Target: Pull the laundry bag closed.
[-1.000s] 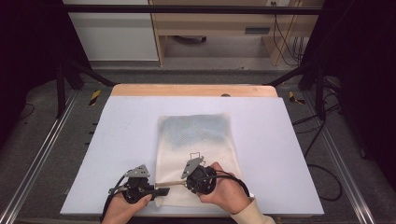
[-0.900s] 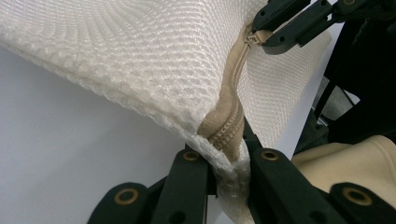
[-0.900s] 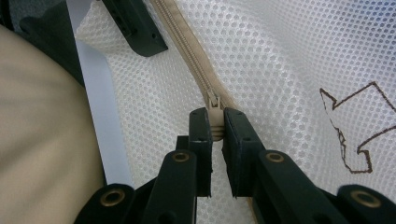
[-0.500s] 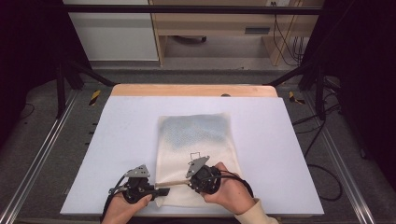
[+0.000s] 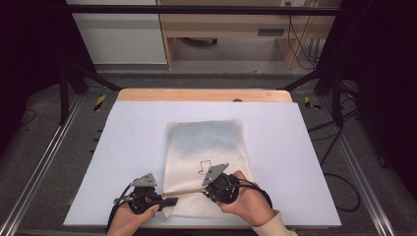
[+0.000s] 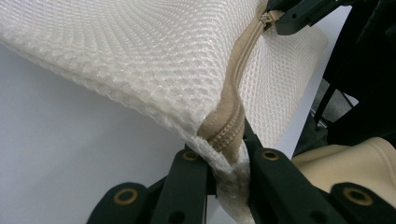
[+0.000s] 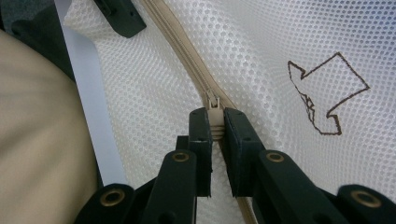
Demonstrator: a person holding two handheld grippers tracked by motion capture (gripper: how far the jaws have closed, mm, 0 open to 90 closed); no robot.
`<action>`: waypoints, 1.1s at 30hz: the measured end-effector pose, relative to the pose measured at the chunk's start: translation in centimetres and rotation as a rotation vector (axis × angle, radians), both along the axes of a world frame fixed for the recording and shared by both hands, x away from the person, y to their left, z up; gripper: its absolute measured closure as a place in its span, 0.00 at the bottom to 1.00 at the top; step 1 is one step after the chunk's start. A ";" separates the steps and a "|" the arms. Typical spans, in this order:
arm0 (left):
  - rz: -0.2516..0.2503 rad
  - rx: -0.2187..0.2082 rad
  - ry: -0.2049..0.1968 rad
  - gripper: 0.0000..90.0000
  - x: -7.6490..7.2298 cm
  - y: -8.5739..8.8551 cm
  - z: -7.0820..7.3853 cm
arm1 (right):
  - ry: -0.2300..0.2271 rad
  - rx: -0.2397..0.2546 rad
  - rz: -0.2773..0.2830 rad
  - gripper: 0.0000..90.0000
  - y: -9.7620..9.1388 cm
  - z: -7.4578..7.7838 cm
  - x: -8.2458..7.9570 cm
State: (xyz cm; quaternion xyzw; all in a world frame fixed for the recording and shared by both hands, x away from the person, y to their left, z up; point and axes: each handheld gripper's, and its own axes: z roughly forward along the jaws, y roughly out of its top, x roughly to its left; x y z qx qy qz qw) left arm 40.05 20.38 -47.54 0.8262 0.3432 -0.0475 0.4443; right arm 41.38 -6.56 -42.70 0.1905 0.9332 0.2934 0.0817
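Observation:
A white mesh laundry bag [image 5: 206, 147] lies flat on the white table [image 5: 123, 142], with something grey-blue showing through its far half. A beige zipper [image 5: 184, 191] runs along its near edge. My left gripper [image 5: 167, 200] is shut on the bag's near left corner [image 6: 229, 163], where the zipper [image 6: 233, 121] ends. My right gripper [image 5: 209, 186] is shut on the zipper pull [image 7: 214, 116], partway along the zipper [image 7: 177, 46]. A brown arrow outline [image 7: 327, 93] is drawn on the mesh beside the pull. The left gripper's jaw tip [image 7: 119, 16] shows far off in the right gripper view.
A wooden strip [image 5: 204, 95] borders the table's far edge. Metal rails [image 5: 44, 162] run along both sides. A cabinet and a wooden shelf [image 5: 231, 29] stand on the floor beyond. Cream sleeves [image 5: 275, 226] come in from the bottom edge.
My right gripper has slid a little to the right along the zipper with the pull in it. The left gripper has stayed put on the corner.

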 end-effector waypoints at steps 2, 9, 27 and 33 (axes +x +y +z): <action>-0.002 0.000 0.001 0.96 0.0 0.0 0.0 | -0.001 0.004 -0.007 0.91 -0.2 0.0 0.0; 0.001 0.003 0.000 0.95 0.0 0.1 0.0 | -0.001 0.010 -0.019 0.91 -0.9 -0.1 -0.1; 0.009 0.020 0.002 0.95 0.2 0.3 -0.1 | 0.001 0.019 -0.063 0.91 -2.8 -0.2 -0.3; 0.012 0.019 0.005 0.95 0.2 0.3 -0.2 | -0.001 0.025 -0.081 0.91 -3.6 -0.2 -0.4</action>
